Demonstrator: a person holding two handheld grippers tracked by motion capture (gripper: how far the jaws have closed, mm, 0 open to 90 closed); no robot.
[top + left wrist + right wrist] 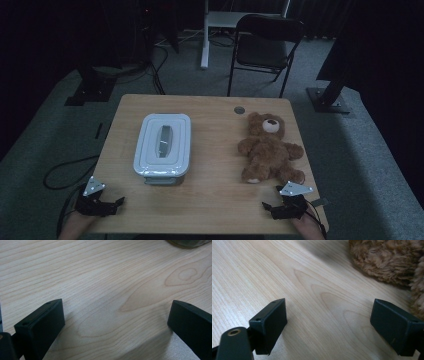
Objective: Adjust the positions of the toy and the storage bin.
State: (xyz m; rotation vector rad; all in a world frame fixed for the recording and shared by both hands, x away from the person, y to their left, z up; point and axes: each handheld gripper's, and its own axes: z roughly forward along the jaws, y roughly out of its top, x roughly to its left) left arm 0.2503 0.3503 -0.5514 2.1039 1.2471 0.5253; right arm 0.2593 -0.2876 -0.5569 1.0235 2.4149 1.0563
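Observation:
A brown teddy bear (269,148) lies on its back at the right of the wooden table (215,195). A white lidded box (163,144) with a handle on top stands left of centre. My left gripper (120,201) rests at the table's front left corner, open, with bare wood between its jaws (117,315). My right gripper (271,200) rests at the front right, just in front of the bear's feet, also open and holding nothing. In the right gripper view the bear's fur (387,260) sits ahead and to the right of the jaws (329,317).
A round cable hole (239,110) is in the table's far edge. A black folding chair (265,47) and a white table leg (204,35) stand behind. Dark stands flank the table on grey carpet. A cable (65,167) loops on the floor at left.

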